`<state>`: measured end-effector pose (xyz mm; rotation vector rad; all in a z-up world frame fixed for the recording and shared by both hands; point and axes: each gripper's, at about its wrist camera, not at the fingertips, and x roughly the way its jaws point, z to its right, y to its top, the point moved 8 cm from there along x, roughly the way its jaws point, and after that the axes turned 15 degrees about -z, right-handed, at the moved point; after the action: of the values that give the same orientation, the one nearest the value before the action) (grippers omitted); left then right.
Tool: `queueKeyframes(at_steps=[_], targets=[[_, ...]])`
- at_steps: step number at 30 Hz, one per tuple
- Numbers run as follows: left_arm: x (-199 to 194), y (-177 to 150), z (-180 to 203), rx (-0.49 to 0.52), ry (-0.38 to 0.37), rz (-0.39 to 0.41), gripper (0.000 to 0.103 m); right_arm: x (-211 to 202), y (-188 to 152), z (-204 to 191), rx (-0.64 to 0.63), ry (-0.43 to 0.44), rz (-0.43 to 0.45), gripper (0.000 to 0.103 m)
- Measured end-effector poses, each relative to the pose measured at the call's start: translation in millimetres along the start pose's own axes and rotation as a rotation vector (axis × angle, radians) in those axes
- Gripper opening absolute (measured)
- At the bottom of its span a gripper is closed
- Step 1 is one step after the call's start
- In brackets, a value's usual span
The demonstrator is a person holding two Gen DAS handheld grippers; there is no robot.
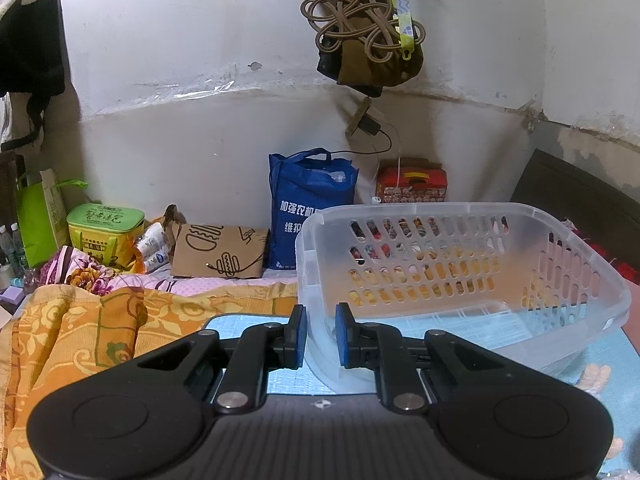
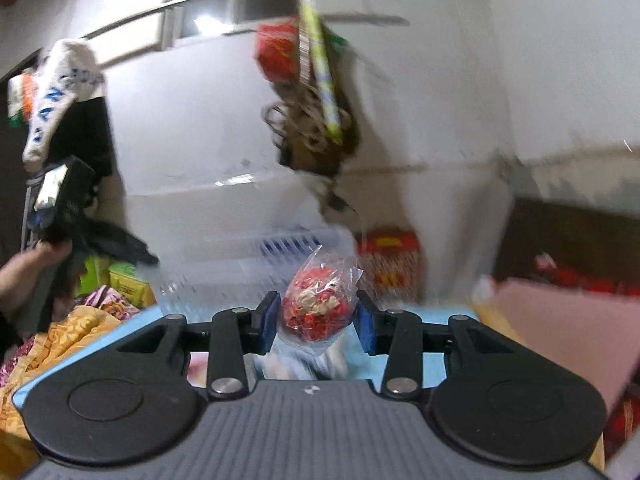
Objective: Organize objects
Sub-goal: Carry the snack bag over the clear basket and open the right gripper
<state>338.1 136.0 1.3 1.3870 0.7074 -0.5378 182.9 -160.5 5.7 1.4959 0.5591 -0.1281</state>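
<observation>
A clear plastic basket [image 1: 460, 276] with slotted walls sits tilted on a light blue mat [image 1: 240, 322]. My left gripper [image 1: 321, 336] is shut on the basket's near left rim, with one pad on each side of the wall. My right gripper [image 2: 316, 322] is shut on a clear plastic bag of red and white sweets [image 2: 318, 304], held above the mat. The right wrist view is blurred by motion. The basket [image 2: 248, 264] shows faintly behind the bag. The other gripper and the hand holding it [image 2: 52, 216] show at the far left of that view.
An orange patterned blanket [image 1: 80, 340] lies left of the mat. Against the white wall stand a blue tote bag [image 1: 304, 208], a red box [image 1: 412, 184], a brown paper bag [image 1: 220, 250] and a green-yellow cooler bag [image 1: 104, 236]. A bundle of cords [image 1: 360, 28] hangs above. A pink board [image 2: 560, 328] lies at right.
</observation>
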Motion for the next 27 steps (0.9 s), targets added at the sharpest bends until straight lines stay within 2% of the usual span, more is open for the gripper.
queueKeyframes(at_steps=[3, 8, 14, 17, 18, 21, 24, 27], targets=[[0.6, 0.4, -1.5, 0.001, -0.003, 0.001, 0.019, 24.6, 36.9, -17.5, -0.074, 0.022, -0.005, 0.043], [2.9, 1.6, -3.3, -0.009, -0.011, -0.005, 0.019, 96.4, 79.9, -30.8, -0.091, 0.059, -0.125, 0.043], [3.9, 1.3, -4.5, -0.01, -0.015, -0.006, 0.019, 150.2, 79.1, -26.6, -0.069, 0.015, -0.21, 0.043], [4.6, 0.6, -4.6, -0.008, -0.017, -0.004, 0.019, 150.9, 74.9, -28.1, -0.086, 0.012, -0.188, 0.044], [4.8, 0.6, -4.4, -0.007, -0.017, -0.003, 0.019, 148.4, 74.3, -29.0, -0.098, 0.012, -0.166, 0.047], [5.1, 0.0, -3.6, -0.003, -0.014, -0.001, 0.019, 146.4, 80.4, -29.0, -0.109, -0.026, -0.119, 0.102], [5.1, -0.1, -3.6, -0.004, -0.015, -0.001, 0.019, 138.4, 81.4, -24.4, -0.114, -0.1, -0.079, 0.103], [5.8, 0.5, -1.9, -0.005, -0.011, -0.002, 0.019, 132.1, 79.3, -20.2, -0.087, -0.065, -0.091, 0.103]])
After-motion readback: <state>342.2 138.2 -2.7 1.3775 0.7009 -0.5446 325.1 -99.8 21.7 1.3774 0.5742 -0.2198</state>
